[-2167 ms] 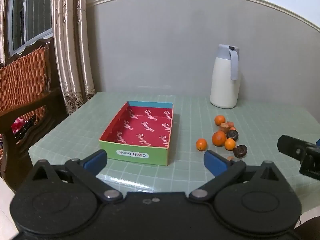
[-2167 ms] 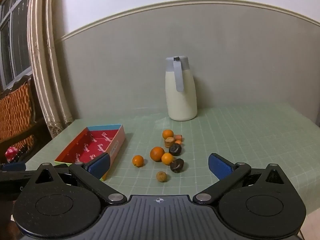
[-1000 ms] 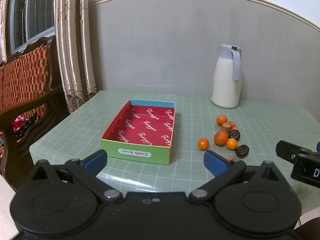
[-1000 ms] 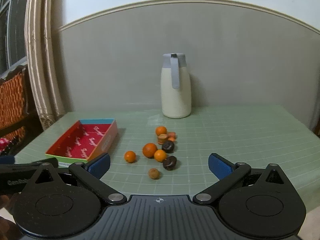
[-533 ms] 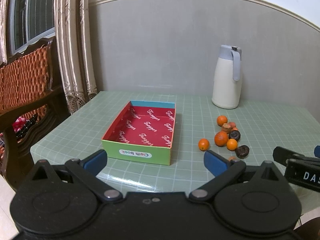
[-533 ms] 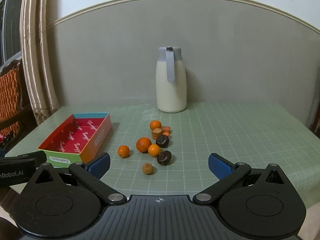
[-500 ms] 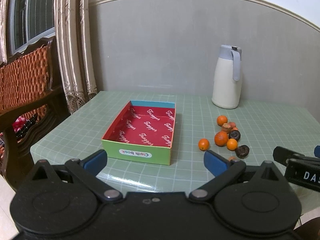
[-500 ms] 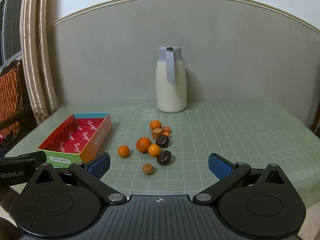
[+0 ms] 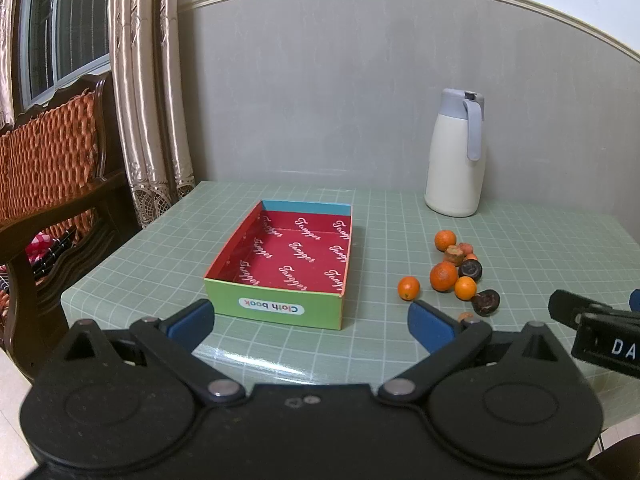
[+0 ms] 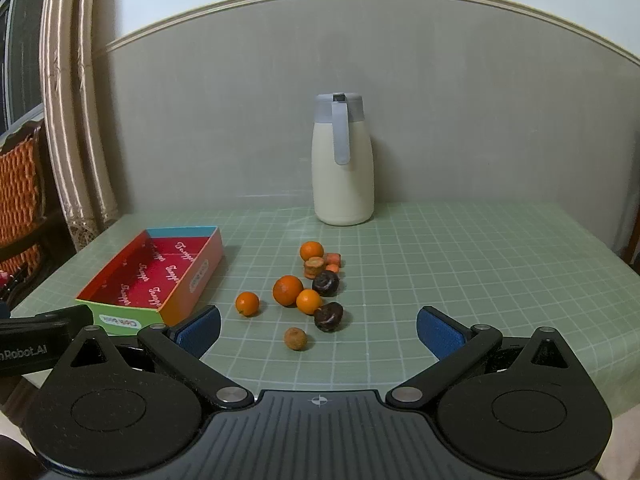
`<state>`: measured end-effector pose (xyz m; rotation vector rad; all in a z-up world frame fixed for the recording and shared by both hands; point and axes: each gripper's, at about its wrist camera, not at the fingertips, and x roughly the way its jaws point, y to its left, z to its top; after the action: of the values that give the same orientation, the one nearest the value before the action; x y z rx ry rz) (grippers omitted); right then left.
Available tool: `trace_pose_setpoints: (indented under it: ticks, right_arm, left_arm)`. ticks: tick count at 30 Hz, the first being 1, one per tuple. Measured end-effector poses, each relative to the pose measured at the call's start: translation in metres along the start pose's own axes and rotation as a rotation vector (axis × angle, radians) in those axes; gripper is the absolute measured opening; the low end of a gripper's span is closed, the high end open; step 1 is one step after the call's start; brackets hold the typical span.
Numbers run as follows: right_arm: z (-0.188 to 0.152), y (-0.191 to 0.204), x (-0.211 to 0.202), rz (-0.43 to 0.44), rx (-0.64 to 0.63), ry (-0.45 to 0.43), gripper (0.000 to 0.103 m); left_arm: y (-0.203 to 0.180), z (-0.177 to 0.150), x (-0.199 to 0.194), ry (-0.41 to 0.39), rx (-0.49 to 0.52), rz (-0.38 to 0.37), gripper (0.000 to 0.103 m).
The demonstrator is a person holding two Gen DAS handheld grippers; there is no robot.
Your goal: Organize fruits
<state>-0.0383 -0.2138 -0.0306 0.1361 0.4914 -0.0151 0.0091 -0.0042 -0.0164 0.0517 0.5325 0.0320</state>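
Observation:
An open box (image 9: pixel 288 264) with a red lining and a green front stands on the table; it also shows in the right wrist view (image 10: pixel 160 276), and nothing lies in it. Right of it lies a loose cluster of fruits: several oranges (image 10: pixel 287 289) (image 9: pixel 442 276), two dark fruits (image 10: pixel 328 316) and a small brown one (image 10: pixel 295 338). My left gripper (image 9: pixel 310 320) is open and empty, in front of the box. My right gripper (image 10: pixel 318 330) is open and empty, in front of the fruit cluster.
A white jug with a grey lid and handle (image 10: pixel 342 160) stands at the back of the green gridded table (image 10: pixel 460 272). A wooden chair (image 9: pixel 52 176) and curtains (image 9: pixel 148 92) are at the left. The right gripper's body shows in the left wrist view (image 9: pixel 596 332).
My right gripper has swung to the left and moved closer, so the fruits now sit centred between its fingers. The left gripper has barely moved.

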Motion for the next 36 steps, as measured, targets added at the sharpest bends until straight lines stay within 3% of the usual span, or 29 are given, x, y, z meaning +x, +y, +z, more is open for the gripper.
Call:
trace_pose_setpoints:
  ticks: [36]
  right_arm:
    - [-0.004,-0.012,-0.002,-0.019,0.057,-0.036,0.103]
  left_arm:
    - [-0.006,-0.002,0.005,-0.009,0.035,-0.017,0.097]
